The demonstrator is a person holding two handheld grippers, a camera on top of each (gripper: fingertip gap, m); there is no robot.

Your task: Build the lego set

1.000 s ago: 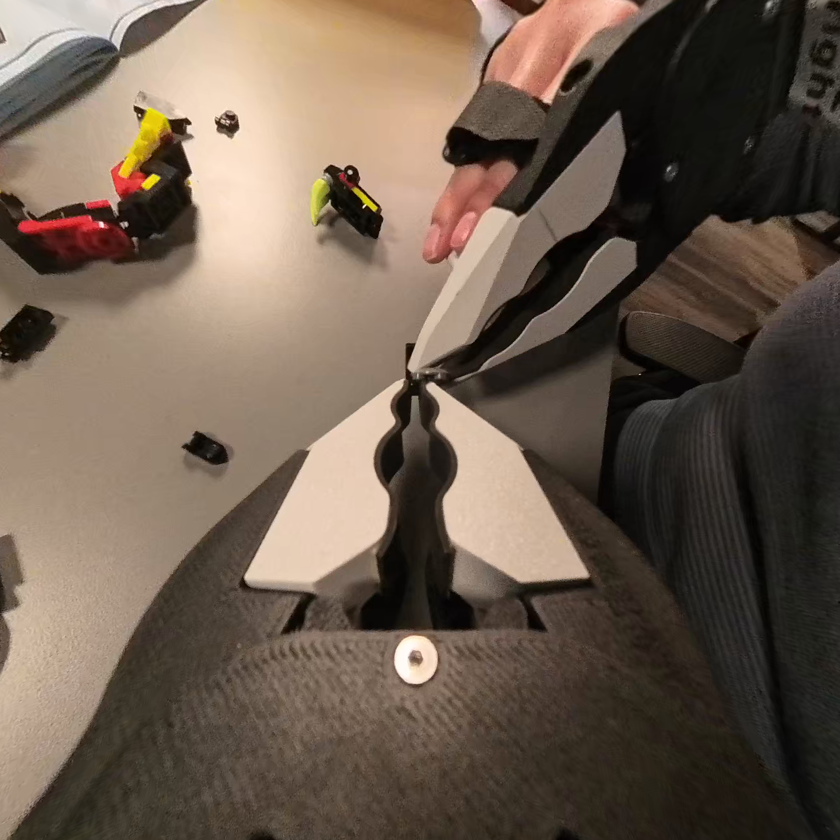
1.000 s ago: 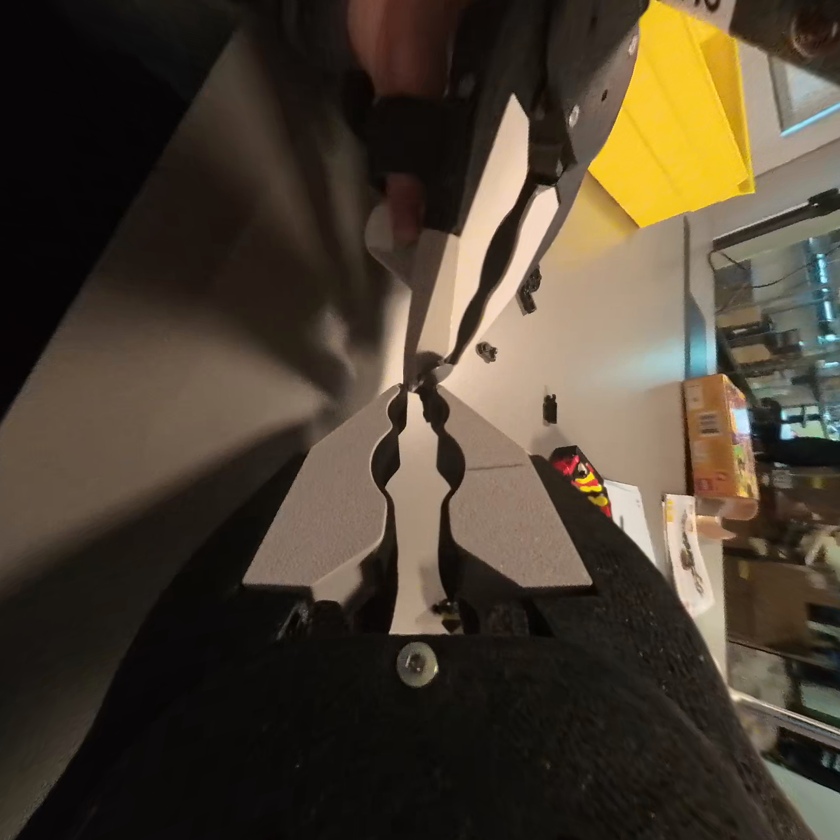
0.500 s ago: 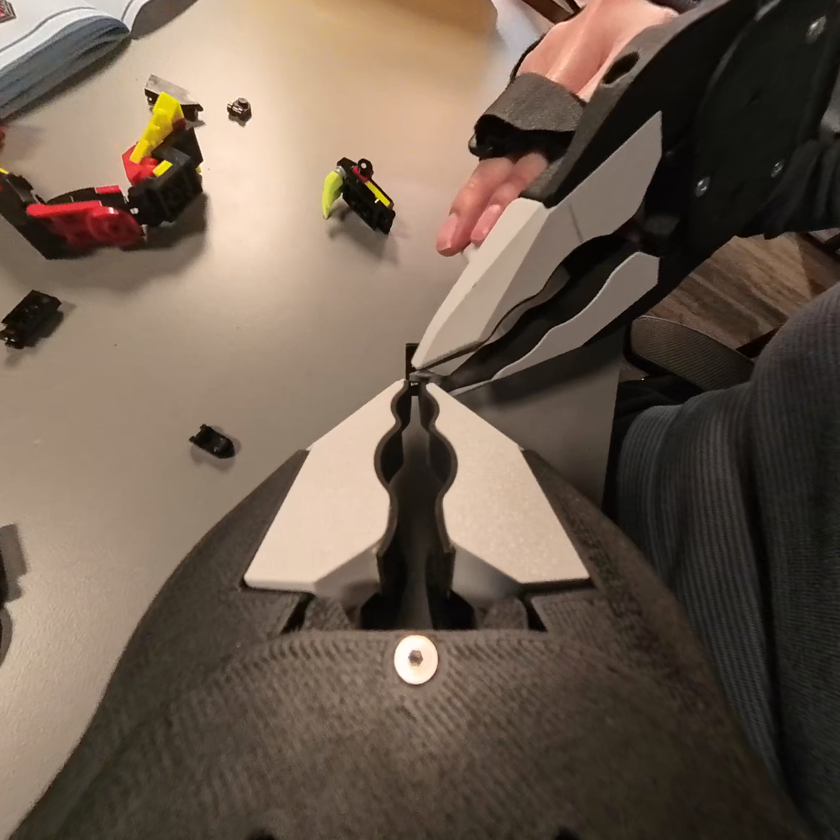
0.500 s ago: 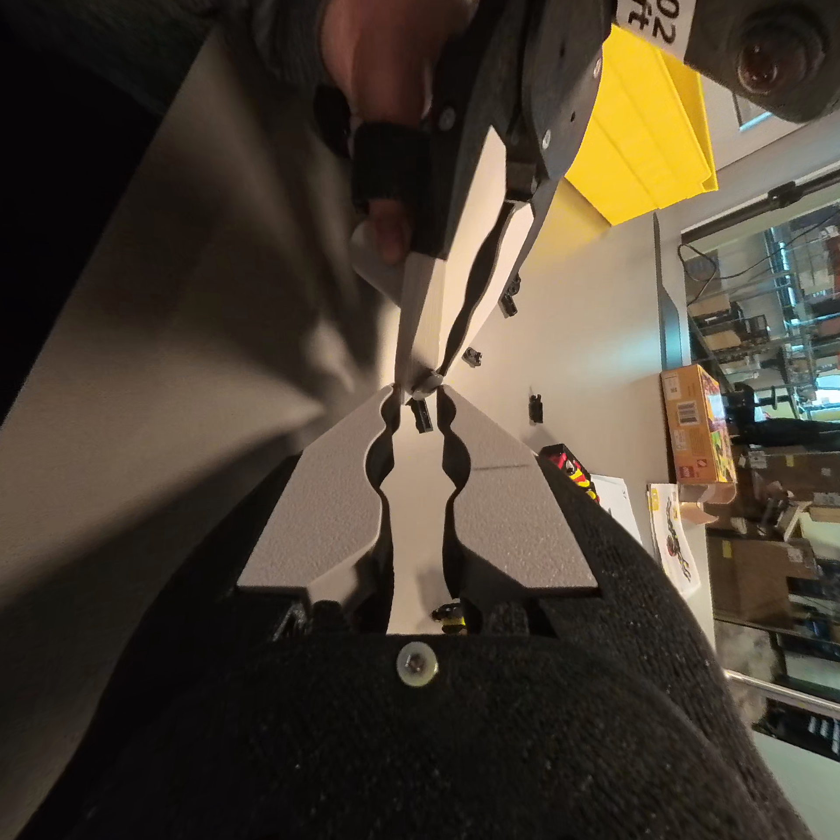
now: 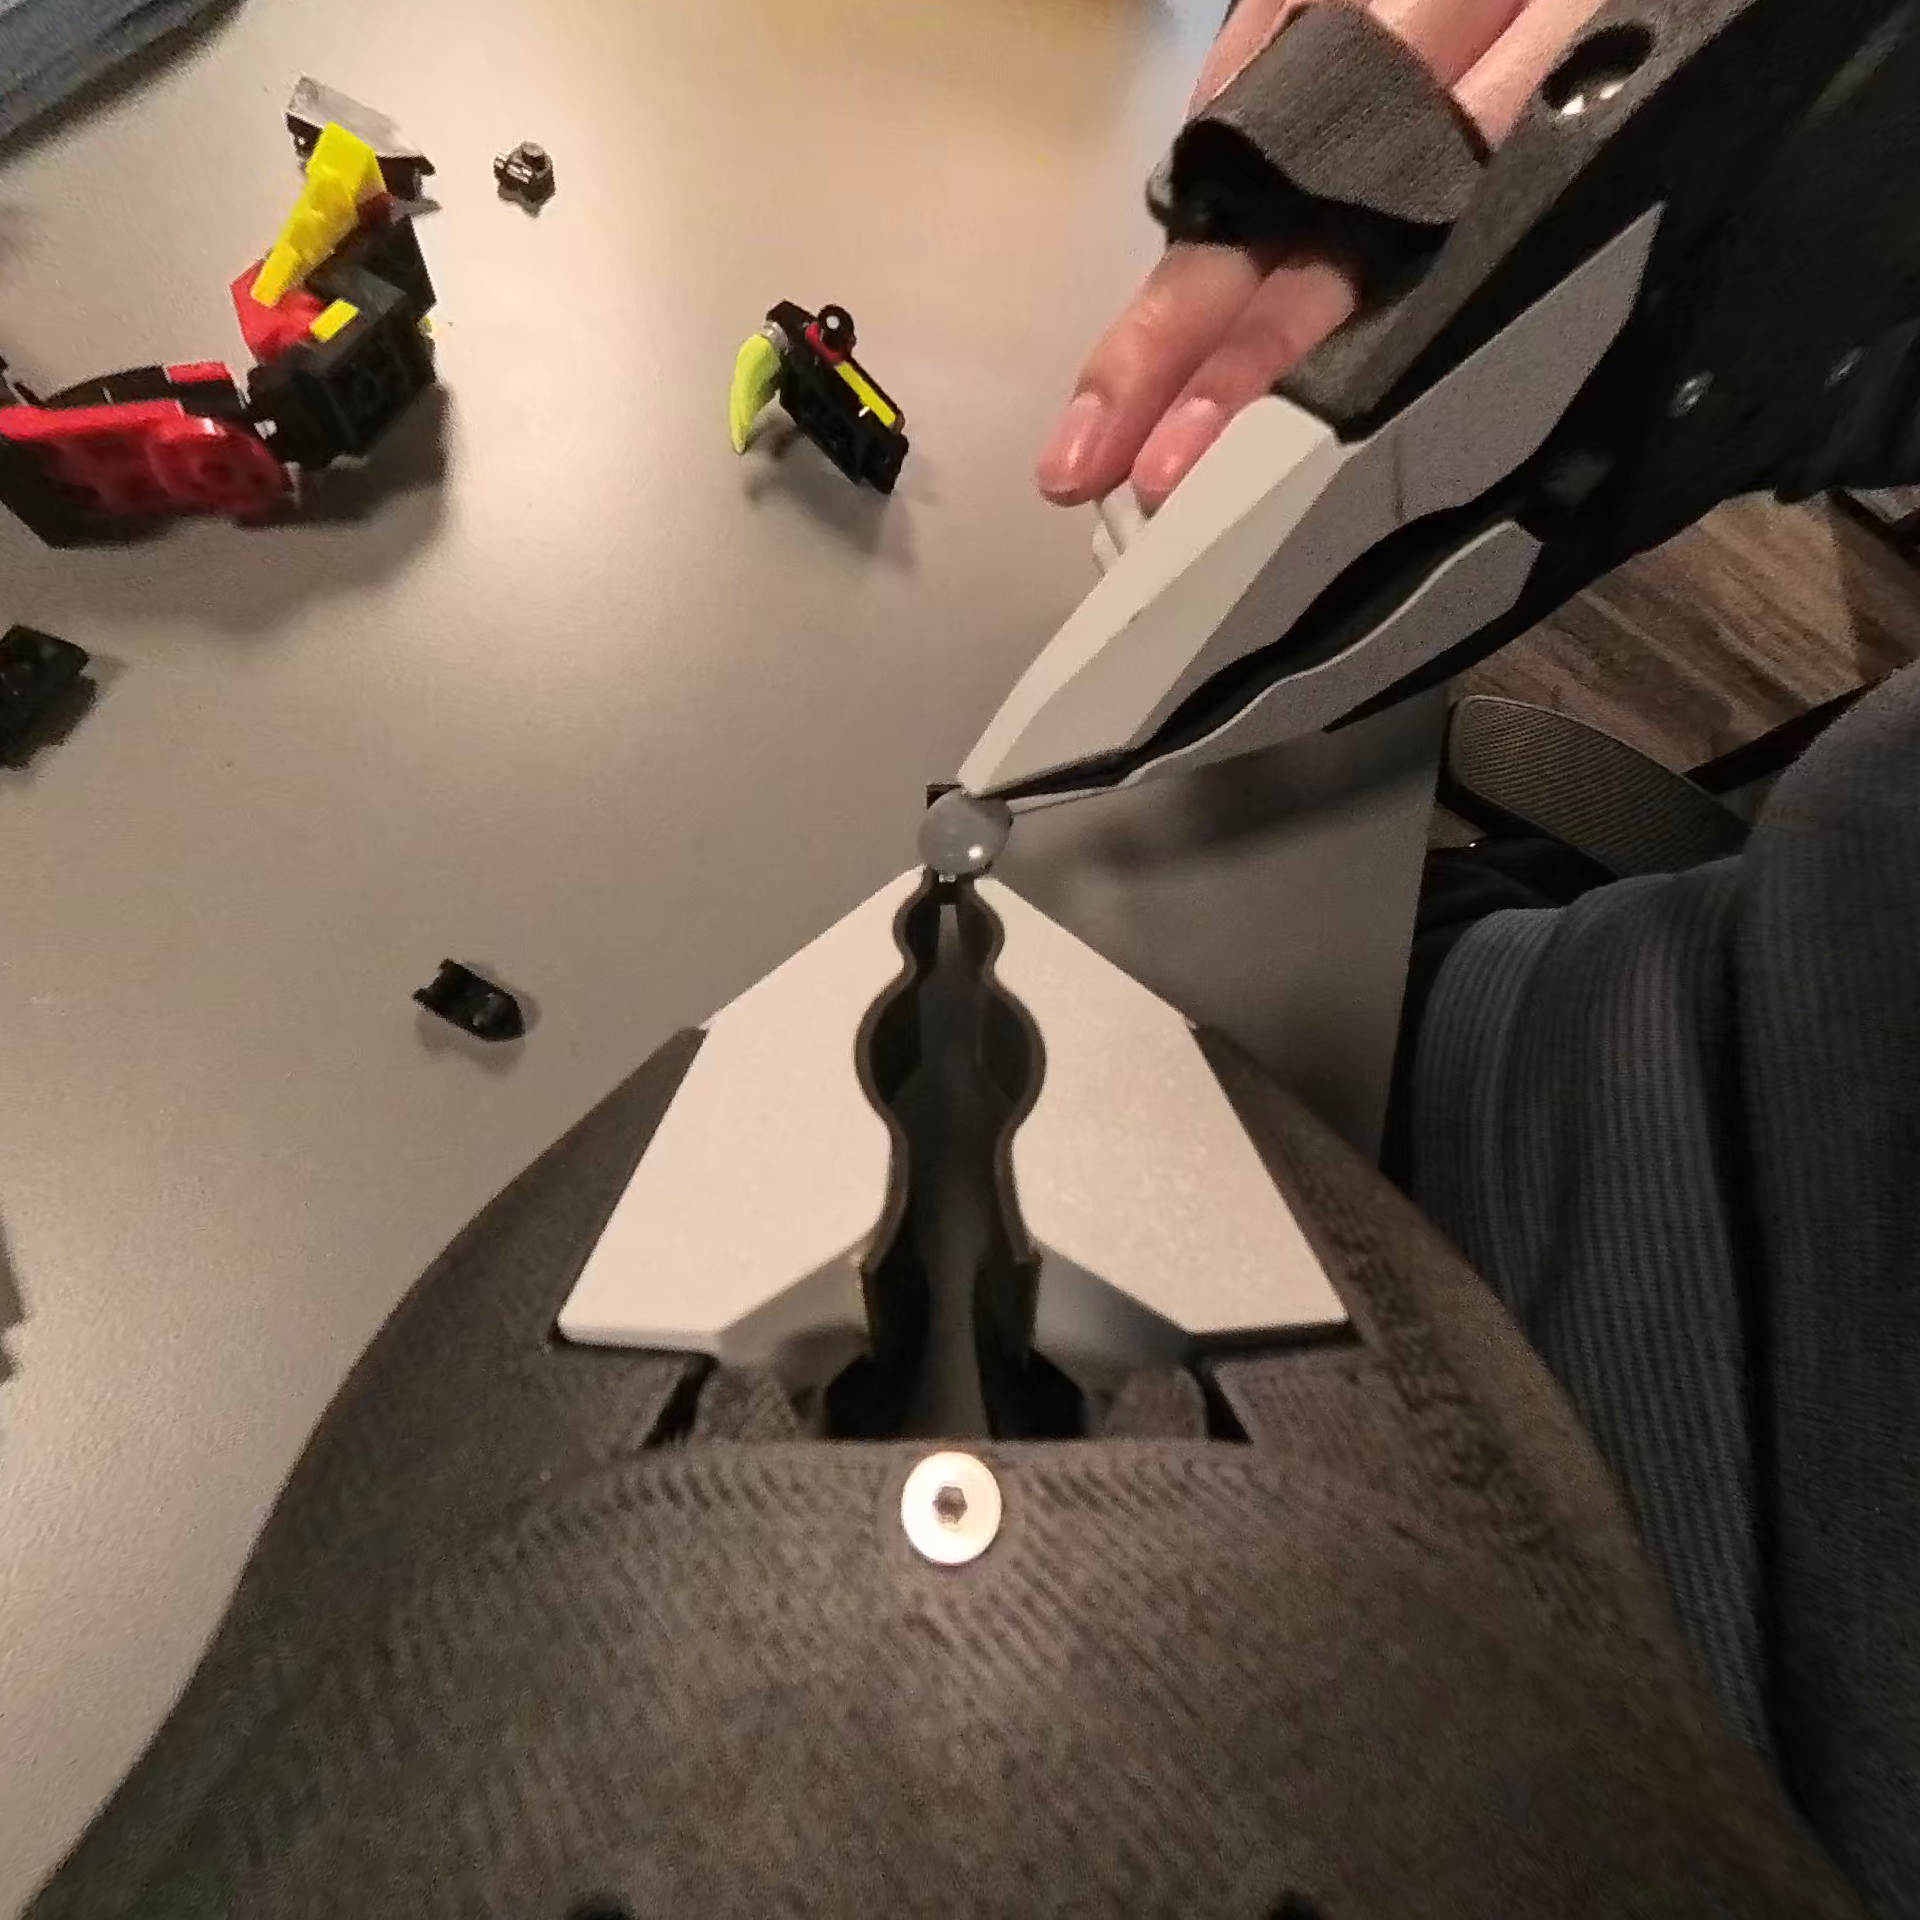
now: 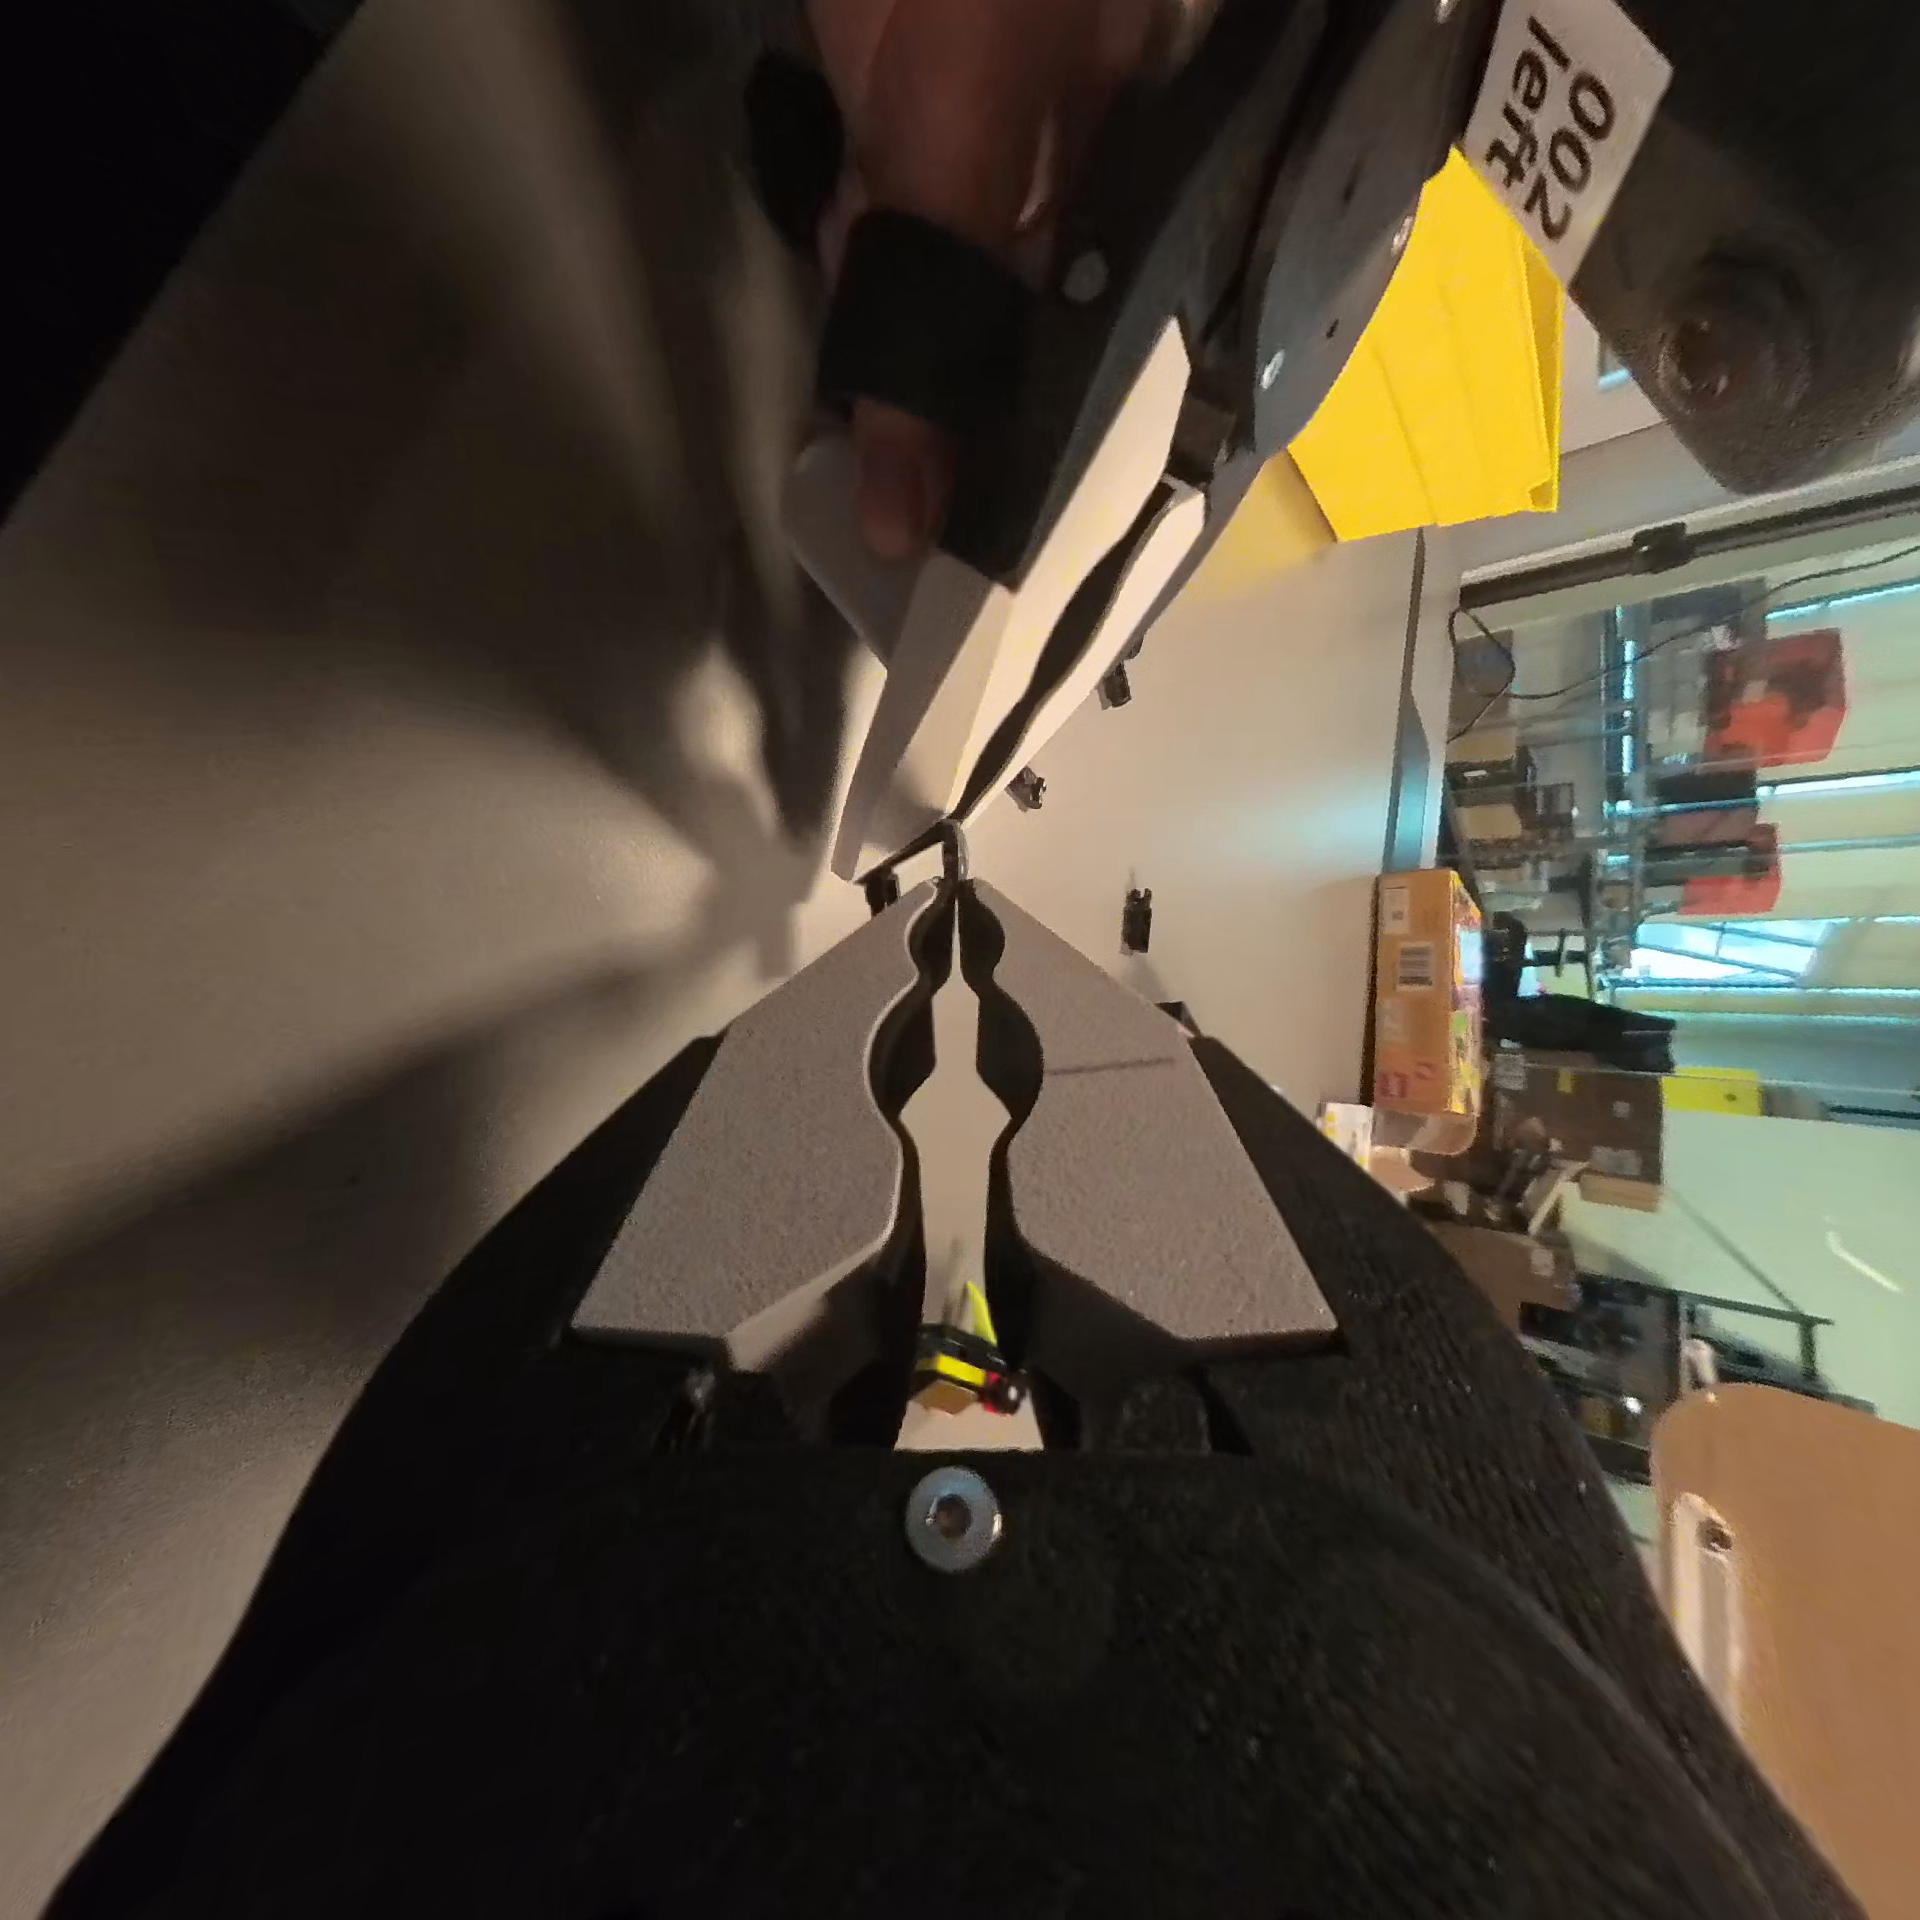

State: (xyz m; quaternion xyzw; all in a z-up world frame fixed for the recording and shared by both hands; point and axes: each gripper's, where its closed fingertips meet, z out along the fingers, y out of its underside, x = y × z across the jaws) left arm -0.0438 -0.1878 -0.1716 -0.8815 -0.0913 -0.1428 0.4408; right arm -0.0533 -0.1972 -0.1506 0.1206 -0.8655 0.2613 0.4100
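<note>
Pinching a smooth, round grey stud (image 5: 964,834) between both grippers' tapered fingers (image 5: 1122,675).

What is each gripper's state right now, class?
Left gripper: shut on the small grey round piece.
Right gripper: shut at the tips, touching the same piece; hold cannot be told.

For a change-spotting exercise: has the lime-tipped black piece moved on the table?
No. The lime-tipped black piece keeps its spacing from the red-and-black assembly; only the camera shifted.

Red-black build (image 5: 156,457) cut by left edge; piece held between tongs tips too small to identify.
</note>
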